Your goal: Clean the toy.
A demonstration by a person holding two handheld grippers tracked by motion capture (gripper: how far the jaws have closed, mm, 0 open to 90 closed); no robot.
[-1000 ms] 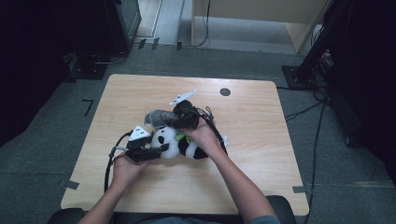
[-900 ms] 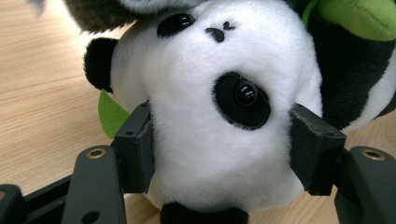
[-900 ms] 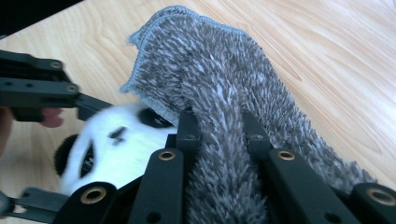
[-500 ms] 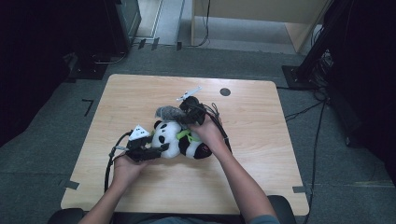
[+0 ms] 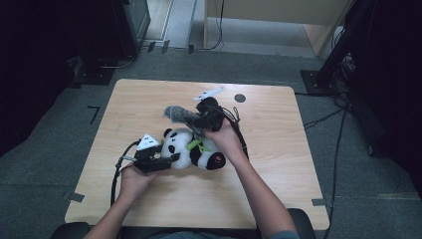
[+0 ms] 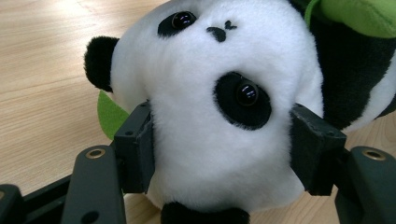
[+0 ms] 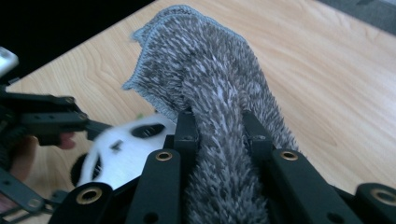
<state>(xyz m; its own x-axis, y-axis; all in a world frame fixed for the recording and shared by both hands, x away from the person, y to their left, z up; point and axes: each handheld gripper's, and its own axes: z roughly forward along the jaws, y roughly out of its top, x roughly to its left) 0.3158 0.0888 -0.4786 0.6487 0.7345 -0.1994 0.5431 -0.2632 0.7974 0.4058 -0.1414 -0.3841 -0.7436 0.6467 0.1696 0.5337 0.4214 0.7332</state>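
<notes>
At the middle of the worktop (image 5: 149, 99) a plush panda (image 5: 191, 149) lies on its side, its long axis running left to right, head to the left. The left claw (image 5: 171, 159) comes in from the near left and is clamped on the panda's head, a pad (image 6: 135, 149) pressed into each cheek. The right claw (image 5: 191, 119) sits just beyond the panda, on its far side and slightly higher, and pinches a grey fuzzy cloth (image 7: 210, 93) whose free end sticks out toward the far left. So the cloth hangs directly behind and above the toy's head and chest, apart from the fur though close to it. The right hand (image 5: 226, 142) is the nearer one for bringing the cloth down onto the panda, a short move toward the near side, while the left claw pins the toy.
</notes>
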